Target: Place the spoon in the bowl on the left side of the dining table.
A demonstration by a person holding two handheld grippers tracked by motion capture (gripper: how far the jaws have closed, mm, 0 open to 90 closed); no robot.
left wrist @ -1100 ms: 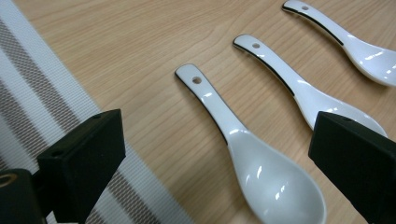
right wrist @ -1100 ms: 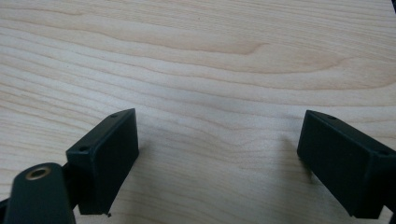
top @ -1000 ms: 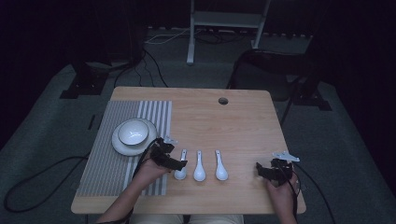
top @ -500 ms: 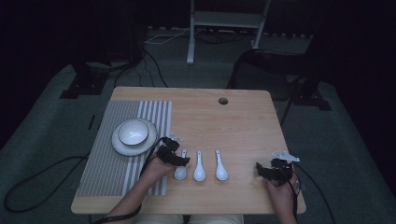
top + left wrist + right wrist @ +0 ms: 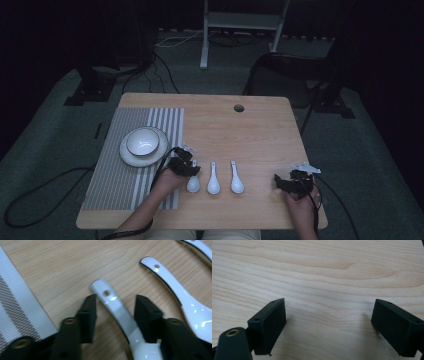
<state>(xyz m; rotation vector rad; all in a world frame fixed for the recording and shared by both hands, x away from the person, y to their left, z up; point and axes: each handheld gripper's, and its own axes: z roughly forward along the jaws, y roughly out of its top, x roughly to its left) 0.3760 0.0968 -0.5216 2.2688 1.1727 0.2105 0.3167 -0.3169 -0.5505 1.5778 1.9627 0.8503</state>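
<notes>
We are straddling the leftmost spoon [image 5: 117, 307] of 3 beside the bowl [image 5: 142, 141] with open left tongs [image 5: 115, 312], nothing lifted yet; right tongs [image 5: 329, 325] are gaping empty.

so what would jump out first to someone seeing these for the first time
Probably the three white spoons lined up side by side near the front of the wooden table, bright against the dim room. The left gripper stands open with its jaws on either side of the leftmost spoon's handle. Next comes the white bowl on its plate on the striped mat, at the left.
</notes>
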